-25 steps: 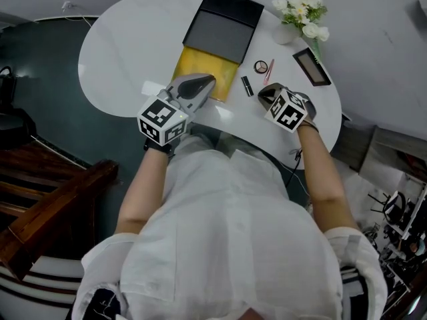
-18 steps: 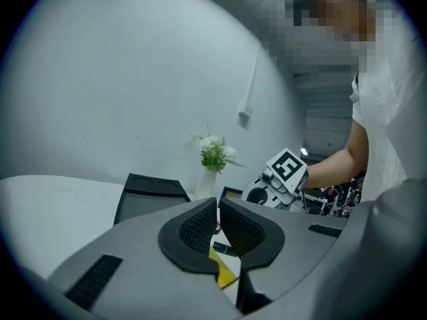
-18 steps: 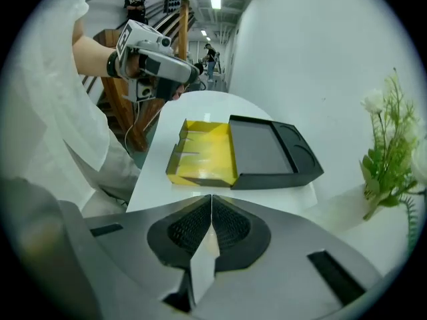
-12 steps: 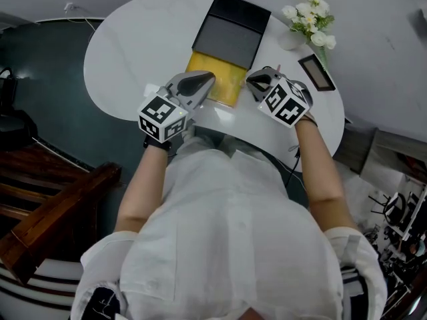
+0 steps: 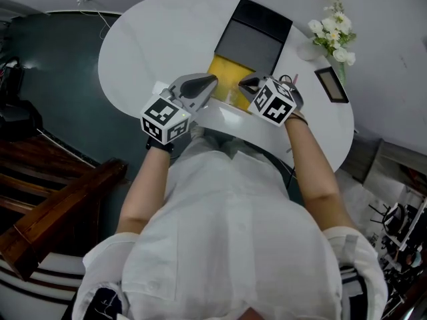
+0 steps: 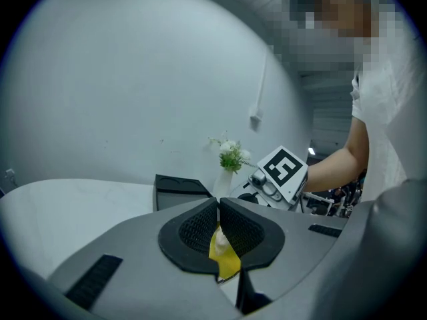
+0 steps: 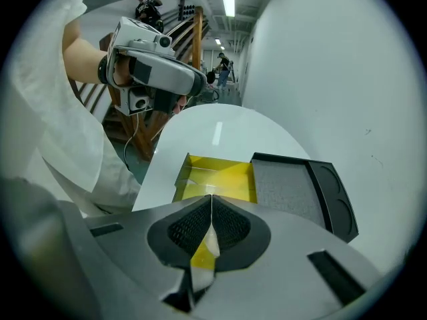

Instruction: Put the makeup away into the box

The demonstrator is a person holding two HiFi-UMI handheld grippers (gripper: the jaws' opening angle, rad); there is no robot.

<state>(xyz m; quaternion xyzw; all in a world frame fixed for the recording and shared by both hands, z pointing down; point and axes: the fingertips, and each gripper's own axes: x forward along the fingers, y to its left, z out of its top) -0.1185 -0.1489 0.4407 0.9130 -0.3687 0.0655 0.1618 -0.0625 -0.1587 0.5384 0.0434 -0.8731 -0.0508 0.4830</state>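
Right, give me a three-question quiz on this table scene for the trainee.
1. True or false: the yellow-lined box lies open on the white table.
2. In the head view, which of these stands on the table to the right of the box? A) white flowers in a vase B) a kettle C) a laptop
3. Fill in: the fingers of the right gripper are ___ (apart or together).
Key: 1 true; 2 A; 3 together.
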